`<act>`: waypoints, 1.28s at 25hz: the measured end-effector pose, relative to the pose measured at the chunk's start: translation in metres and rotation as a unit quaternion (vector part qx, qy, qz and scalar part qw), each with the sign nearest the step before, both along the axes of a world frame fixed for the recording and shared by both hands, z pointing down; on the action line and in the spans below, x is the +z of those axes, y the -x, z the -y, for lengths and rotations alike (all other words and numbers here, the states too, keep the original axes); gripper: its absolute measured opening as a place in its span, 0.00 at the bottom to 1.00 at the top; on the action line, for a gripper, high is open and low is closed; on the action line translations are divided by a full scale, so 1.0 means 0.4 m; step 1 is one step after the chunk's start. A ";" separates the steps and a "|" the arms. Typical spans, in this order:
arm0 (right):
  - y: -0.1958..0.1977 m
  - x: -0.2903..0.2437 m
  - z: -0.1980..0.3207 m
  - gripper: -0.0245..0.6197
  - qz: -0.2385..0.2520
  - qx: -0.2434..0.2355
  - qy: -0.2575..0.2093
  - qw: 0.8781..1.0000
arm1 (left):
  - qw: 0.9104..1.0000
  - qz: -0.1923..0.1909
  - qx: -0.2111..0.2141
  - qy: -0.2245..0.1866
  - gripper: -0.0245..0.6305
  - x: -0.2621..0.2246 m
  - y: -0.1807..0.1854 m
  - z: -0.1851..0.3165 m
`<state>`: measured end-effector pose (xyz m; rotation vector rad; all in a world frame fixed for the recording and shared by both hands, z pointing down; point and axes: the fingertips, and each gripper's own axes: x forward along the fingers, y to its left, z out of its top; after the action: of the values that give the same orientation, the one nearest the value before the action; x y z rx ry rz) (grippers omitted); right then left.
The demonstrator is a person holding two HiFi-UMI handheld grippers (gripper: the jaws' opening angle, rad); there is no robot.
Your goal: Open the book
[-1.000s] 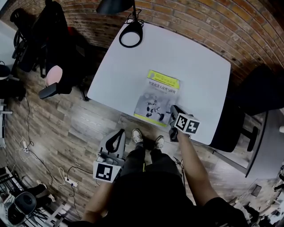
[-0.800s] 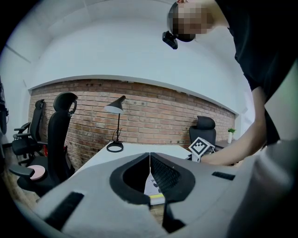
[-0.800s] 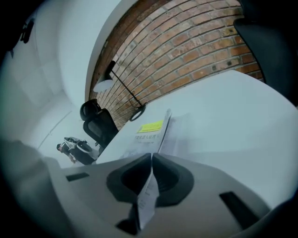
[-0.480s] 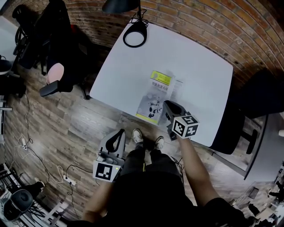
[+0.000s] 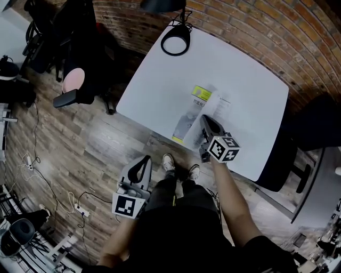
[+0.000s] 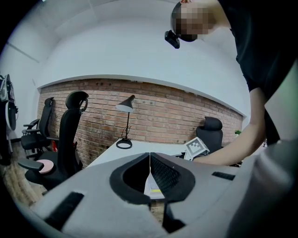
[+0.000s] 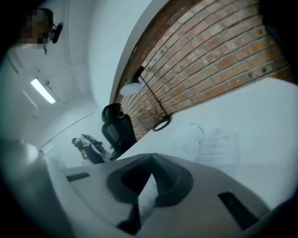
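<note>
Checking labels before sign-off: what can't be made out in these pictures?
- Head view: cover print too small, the cover tilted up.
- Head view: book's near right corner behind the right tool, whose jaws have just closed on the cover.
- Right gripper view: exposed page's text blurred.
- Head view: lamp shade cut by top edge.

Book cover (image 5: pixel 186 126), flat before, now half-raised (right claw (image 5: pixel 203 118) just closed on it)

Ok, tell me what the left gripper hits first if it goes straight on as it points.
Probably the book at the near edge of the table, seen right past the shut left gripper. Depth is unclear, so the table's edge itself could come first.
</note>
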<state>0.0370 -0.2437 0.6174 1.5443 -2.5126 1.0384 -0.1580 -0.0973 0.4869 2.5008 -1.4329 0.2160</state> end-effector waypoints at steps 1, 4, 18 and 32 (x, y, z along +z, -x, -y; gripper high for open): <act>-0.043 -0.002 0.007 0.06 -0.008 0.047 -0.003 0.999 | 1.000 -0.001 -0.003 0.002 0.08 0.001 0.005 -0.002; -0.159 0.025 -0.007 0.06 -0.010 0.169 0.016 0.985 | 1.000 -0.002 -0.009 0.009 0.08 0.009 0.019 -0.006; 0.057 -0.017 0.048 0.06 0.091 0.019 0.014 0.996 | 1.000 -0.017 -0.011 0.022 0.08 0.030 0.025 0.008; 0.267 -0.148 0.104 0.06 0.152 -0.118 -0.073 0.979 | 0.999 -0.024 -0.026 -0.006 0.08 0.020 0.071 0.037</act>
<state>-0.0698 -0.2852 0.5581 1.1477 -2.9467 1.1546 -0.1864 -0.1119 0.4950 2.4590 -1.4819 0.1377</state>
